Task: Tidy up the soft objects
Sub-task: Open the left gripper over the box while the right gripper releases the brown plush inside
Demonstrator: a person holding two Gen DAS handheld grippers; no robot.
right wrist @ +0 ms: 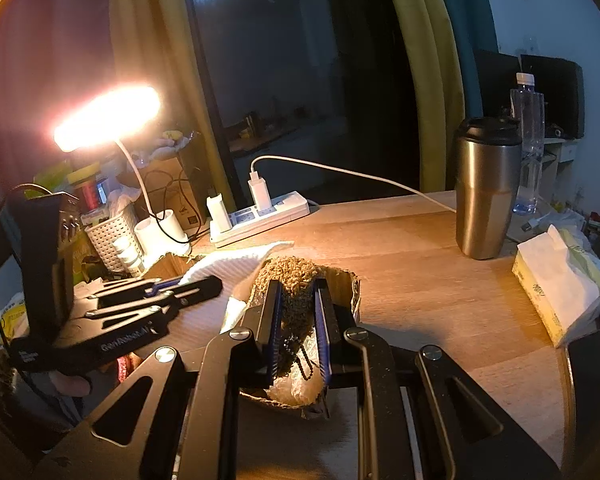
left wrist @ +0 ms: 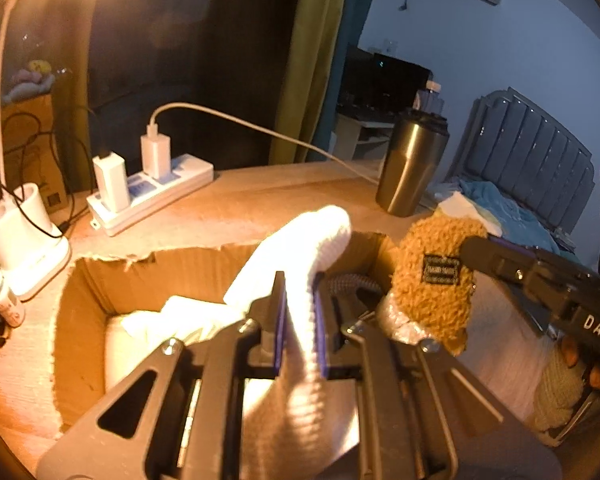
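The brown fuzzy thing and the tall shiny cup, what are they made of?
The brown fuzzy thing looks like curly plush fabric: nubbly pile, sewn-on black label. The tall cup looks like brushed metal, probably steel, with a dull sheen and dark, likely plastic lid.

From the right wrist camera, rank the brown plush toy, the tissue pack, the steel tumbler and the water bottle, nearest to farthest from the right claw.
1. Brown plush toy: clamped in the right claw, over the cardboard box.
2. Tissue pack: right, on the table.
3. Steel tumbler: farther back, right.
4. Water bottle: just behind the tumbler.
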